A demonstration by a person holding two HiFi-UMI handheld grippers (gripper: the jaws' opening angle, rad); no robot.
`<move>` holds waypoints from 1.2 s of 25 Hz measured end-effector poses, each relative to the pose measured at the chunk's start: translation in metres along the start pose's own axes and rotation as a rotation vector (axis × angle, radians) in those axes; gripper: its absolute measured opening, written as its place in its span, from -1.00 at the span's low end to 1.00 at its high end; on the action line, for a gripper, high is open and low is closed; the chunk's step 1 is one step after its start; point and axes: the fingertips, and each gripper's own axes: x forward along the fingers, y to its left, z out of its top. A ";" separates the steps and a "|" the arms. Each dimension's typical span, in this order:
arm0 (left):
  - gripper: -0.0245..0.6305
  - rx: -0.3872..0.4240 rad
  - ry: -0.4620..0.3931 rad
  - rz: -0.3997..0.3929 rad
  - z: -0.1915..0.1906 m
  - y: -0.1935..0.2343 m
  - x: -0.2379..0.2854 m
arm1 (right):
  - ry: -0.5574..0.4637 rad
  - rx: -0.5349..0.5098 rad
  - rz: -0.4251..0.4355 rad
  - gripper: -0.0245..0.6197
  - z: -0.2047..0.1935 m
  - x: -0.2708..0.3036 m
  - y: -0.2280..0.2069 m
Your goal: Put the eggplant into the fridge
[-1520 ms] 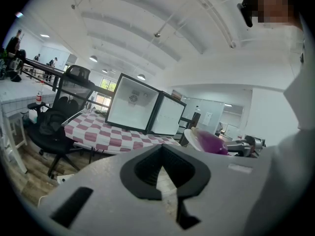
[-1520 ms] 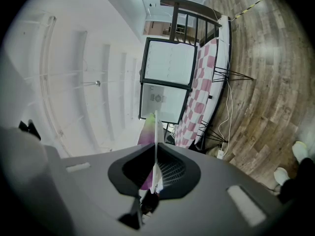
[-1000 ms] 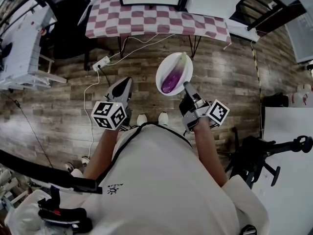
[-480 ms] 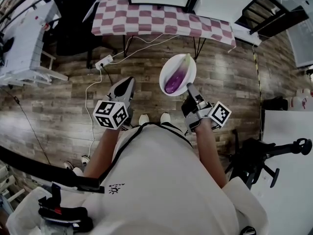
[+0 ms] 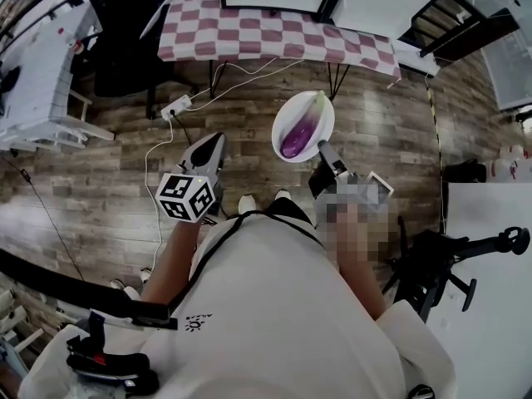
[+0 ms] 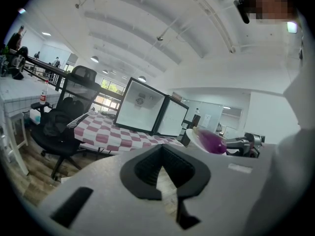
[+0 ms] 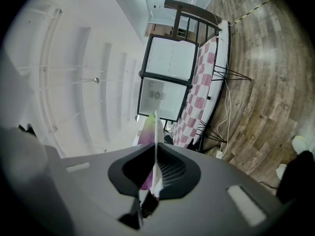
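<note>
Clamped the plate (image 5: 283, 116) by its rim alone in the right hand-held gripper (image 5: 324, 150), with the left hand-held gripper (image 5: 214, 141) closed on nothing; risked a tilt rolling the eggplant (image 5: 298, 131) onto the floor (image 5: 100, 189).

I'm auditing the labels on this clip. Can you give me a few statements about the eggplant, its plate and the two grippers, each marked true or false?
1. The purple eggplant lies on a round white plate. True.
2. The right gripper is clamped on that plate's rim. True.
3. The left gripper holds the eggplant. False: nothing is between its jaws, and it points out over the wooden plank floor to the left of the plate.
4. The plate rests on the table with the red-and-white checked cloth. False: it is carried in the air over the floor, short of the table.
5. A white box with a black frame stands on the checked table. True.
</note>
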 end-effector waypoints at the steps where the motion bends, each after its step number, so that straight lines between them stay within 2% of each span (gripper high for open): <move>1: -0.91 0.000 0.000 0.000 0.001 0.003 -0.001 | -0.002 -0.001 0.000 -0.85 -0.001 0.002 0.001; 14: -0.91 0.000 0.006 -0.002 0.011 0.022 0.018 | 0.005 0.003 0.008 -0.85 0.007 0.040 0.004; 30: -0.91 0.012 -0.010 0.030 0.047 0.037 0.095 | 0.054 0.018 0.022 -0.85 0.070 0.107 -0.002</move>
